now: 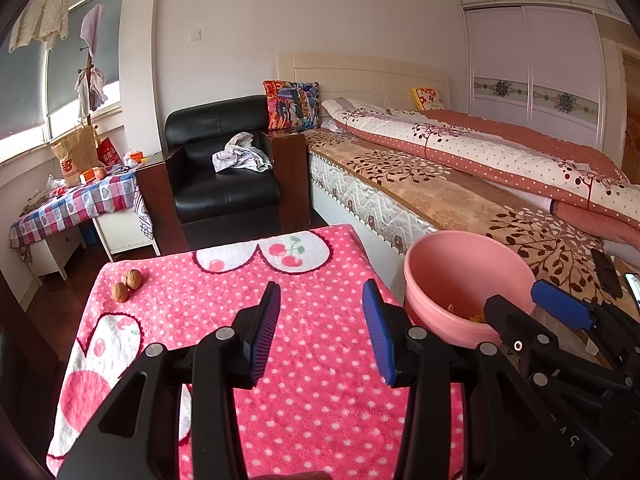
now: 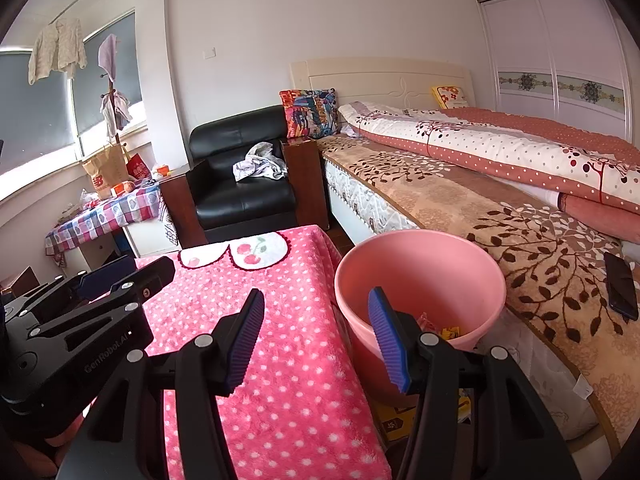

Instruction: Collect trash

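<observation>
Two walnuts (image 1: 127,285): left wrist view, far-left corner of my pink dotted blanket (image 1: 320,360), touching each other.
Left gripper (image 1: 320,312): fingers spread, nothing held, over blanket.
Pink bucket (image 2: 420,280): right wrist view, between blanket and bed (image 2: 500,216), scraps inside.
Right gripper (image 2: 316,324): fingers apart, empty, at bucket's near rim.

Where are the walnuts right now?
In the left wrist view, the two walnuts lie touching on the pink blanket, near its far left corner, left of the left tongs. The right wrist view does not show them.
</observation>
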Available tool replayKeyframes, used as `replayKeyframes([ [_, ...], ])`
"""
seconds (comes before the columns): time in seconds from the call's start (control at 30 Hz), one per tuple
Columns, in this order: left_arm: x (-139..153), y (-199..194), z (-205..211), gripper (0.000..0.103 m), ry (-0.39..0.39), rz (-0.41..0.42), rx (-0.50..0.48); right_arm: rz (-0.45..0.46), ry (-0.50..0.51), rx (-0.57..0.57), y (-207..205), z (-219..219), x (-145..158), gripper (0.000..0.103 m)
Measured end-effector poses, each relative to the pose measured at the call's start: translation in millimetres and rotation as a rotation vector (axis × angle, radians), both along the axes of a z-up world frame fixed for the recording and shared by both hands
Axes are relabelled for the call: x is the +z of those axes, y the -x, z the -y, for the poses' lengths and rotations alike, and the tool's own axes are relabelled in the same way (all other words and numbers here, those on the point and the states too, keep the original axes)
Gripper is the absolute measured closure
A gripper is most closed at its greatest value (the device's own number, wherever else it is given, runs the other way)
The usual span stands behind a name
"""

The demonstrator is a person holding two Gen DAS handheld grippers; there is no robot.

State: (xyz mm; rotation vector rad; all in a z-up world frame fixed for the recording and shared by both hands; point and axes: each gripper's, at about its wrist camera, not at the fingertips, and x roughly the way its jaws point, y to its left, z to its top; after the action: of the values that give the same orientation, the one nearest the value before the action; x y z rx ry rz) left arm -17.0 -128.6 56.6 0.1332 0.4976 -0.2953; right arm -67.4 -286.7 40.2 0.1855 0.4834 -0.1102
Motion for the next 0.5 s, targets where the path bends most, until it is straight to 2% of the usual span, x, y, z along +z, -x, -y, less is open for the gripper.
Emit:
replayKeyframes([
  [0.5, -2.2, -1.6, 2.8, 0.06, -0.003, -0.006, -0.006, -0.005, -0.006, 0.002, -1.4, -1.3, 0.4, 0.049],
])
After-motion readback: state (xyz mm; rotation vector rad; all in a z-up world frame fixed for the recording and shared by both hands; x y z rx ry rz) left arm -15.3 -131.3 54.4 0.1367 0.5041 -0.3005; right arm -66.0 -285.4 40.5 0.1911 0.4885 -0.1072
